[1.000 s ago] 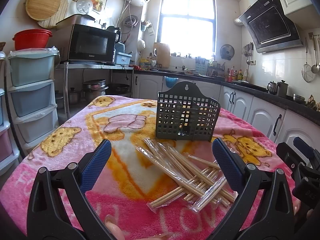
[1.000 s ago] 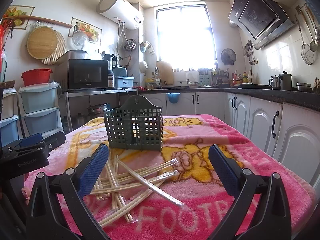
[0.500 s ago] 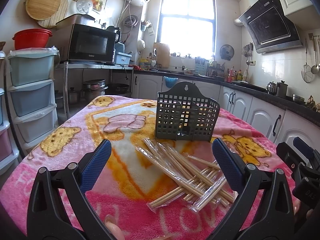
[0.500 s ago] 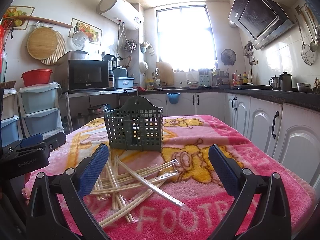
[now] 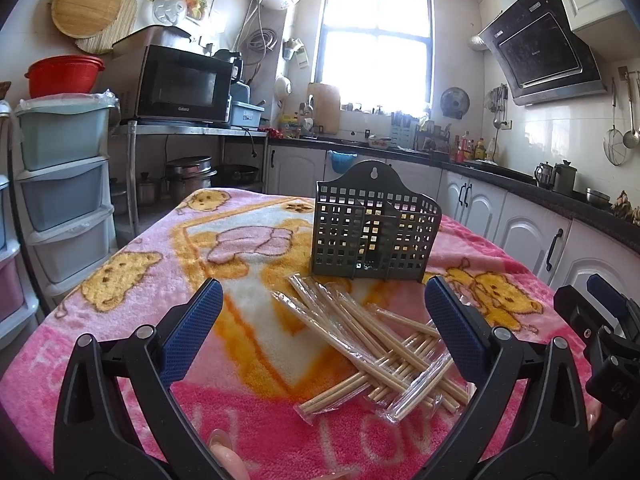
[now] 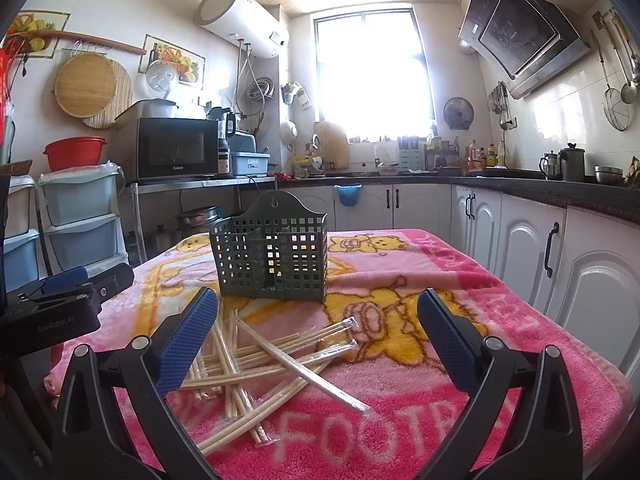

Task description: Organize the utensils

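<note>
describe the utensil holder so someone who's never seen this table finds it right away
On the table's pink bear-print blanket, look just behind the heap of wrapped chopsticks. The utensil holder stands upright there: a dark grey-green plastic basket. It is the only standing thing on the blanket, with square-holed walls and an arched back with a hanging hole.

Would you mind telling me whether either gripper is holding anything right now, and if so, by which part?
Nothing is held. The left gripper and the right gripper are both open, above the wrapped chopsticks lying loose on the blanket.

Only the holder (image 5: 374,232) stands behind the chopsticks (image 5: 376,344).
</note>
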Tool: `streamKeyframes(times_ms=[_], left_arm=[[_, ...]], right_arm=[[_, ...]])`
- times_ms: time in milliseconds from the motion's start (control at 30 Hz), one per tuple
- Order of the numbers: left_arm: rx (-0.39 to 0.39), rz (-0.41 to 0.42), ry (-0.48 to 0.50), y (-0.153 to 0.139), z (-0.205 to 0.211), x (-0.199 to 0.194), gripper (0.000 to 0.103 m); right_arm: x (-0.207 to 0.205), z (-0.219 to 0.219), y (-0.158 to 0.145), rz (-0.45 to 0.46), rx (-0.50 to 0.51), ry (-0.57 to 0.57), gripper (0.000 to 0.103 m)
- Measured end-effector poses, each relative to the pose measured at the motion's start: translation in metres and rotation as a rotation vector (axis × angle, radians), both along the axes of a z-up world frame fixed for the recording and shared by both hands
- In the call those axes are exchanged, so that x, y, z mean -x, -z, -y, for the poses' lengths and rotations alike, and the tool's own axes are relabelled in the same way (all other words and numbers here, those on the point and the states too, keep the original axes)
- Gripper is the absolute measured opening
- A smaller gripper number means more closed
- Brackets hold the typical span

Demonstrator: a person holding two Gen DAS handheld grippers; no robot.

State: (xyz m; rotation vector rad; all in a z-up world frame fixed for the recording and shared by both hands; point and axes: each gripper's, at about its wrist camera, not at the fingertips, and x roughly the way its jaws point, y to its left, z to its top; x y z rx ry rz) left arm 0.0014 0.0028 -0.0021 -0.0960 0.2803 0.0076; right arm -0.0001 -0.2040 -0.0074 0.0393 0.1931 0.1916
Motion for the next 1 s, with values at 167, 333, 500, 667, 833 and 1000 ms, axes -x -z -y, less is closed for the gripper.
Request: streamKeyframes(times_ms=[167,333,500,667,833,1000], left_arm=[[0.004,-0.004,-0.003,0.001,-0.001,0.0,0.094],[0.009,-0.01,-0.008,0.002,-0.003,-0.003,0.094],[0.017,-0.02,-0.019,0.002,-0.01,-0.005,0.094],[0.022,-0.057,-0.036,0.004,-0.019,-0.012,0.094],[0.047,-0.124,-0.053,0.008,-0.033,-0.026,0.094],[0.077,-0.183,-0.084,0.011,-0.054,-0.04,0.094]], right_arm=[[-0.001,-0.003,-0.001,-0.005,0.007,-0.011,0.097],[-0.005,-0.009,-0.003,-0.009,0.035,-0.04,0.097],[-0.012,-0.016,-0.006,-0.027,0.06,-0.075,0.097],[-0.026,-0.026,-0.009,-0.072,0.091,-0.116,0.097],[-0.041,-0.035,-0.009,-0.136,0.1,-0.155,0.097],[-0.058,-0.046,-0.008,-0.199,0.138,-0.193,0.097]])
